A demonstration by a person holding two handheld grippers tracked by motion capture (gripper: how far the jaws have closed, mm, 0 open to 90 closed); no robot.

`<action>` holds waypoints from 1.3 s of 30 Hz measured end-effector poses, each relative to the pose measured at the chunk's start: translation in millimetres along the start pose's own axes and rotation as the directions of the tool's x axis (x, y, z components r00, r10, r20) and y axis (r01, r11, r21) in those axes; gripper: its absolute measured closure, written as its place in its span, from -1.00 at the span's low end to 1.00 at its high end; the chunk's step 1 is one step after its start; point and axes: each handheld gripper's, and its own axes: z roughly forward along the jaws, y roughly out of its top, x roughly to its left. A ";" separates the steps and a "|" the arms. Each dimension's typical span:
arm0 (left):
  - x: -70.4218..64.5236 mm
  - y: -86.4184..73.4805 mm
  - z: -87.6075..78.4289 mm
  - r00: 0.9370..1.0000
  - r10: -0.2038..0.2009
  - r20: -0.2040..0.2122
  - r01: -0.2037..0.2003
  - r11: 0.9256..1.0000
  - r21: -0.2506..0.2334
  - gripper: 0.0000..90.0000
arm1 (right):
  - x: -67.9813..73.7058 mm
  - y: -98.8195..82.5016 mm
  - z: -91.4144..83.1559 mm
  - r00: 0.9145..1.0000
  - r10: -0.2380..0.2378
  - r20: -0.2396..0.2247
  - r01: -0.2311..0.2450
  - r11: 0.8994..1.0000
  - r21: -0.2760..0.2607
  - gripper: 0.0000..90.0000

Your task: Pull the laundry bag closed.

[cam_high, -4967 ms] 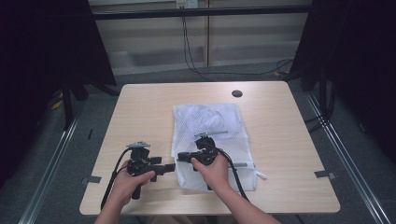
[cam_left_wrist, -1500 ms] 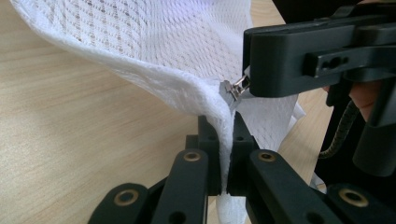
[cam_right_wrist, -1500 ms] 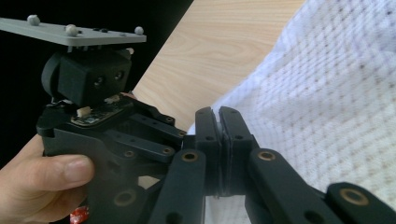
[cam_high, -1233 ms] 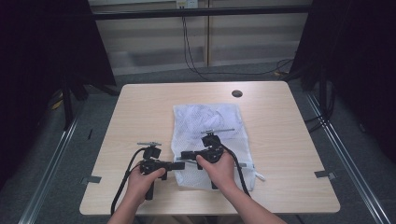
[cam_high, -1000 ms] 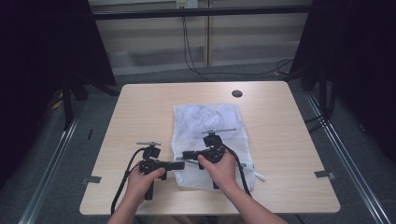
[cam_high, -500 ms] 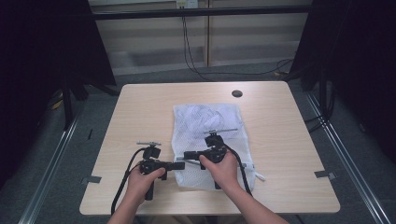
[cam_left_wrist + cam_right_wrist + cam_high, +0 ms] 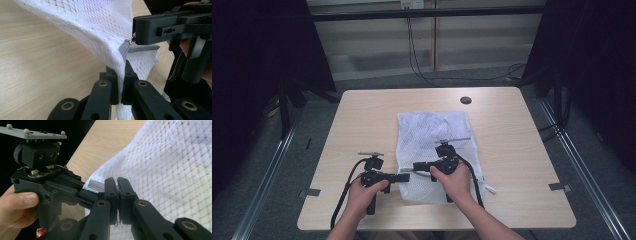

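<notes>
Mesh bag [image 7: 100,27] between left claw [image 7: 120,82] jaws

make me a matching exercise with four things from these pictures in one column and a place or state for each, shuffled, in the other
Things:
1. left gripper
2. right gripper
3. white mesh bag
4. round dark hole

Places or states:
A. lies flat down the middle of the table
B. shut on the corner edge of the bag, just below the zipper end
C. set in the tabletop near the far edge, bare
D. shut on the grey zipper pull

Pairs: 1-B, 2-D, 3-A, 4-C
</notes>
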 end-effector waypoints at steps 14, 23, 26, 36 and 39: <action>-0.1 -0.2 1.3 1.000 -0.015 0.001 0.015 1.000 0.001 0.96 | -6.0 -0.7 -5.7 1.000 0.006 0.005 -0.006 1.000 0.001 0.94; -0.4 -0.1 1.9 1.000 -0.019 0.004 0.019 1.000 0.007 0.96 | -7.7 -0.4 -6.1 1.000 0.013 0.002 -0.013 1.000 0.011 0.94; -0.6 -0.3 2.4 1.000 -0.019 0.004 0.019 1.000 0.009 0.96 | -8.4 -0.2 -6.1 1.000 0.012 0.004 -0.012 1.000 0.011 0.94; 1.0 0.4 -0.2 0.999 -0.037 0.010 0.037 0.999 0.012 0.96 | -11.4 0.6 -8.3 1.000 0.020 0.007 -0.020 1.000 0.016 0.94; 1.9 0.7 -0.7 0.999 -0.030 0.013 0.029 1.000 0.007 0.96 | -15.3 1.2 -12.6 0.999 0.035 0.003 -0.035 0.999 0.000 0.94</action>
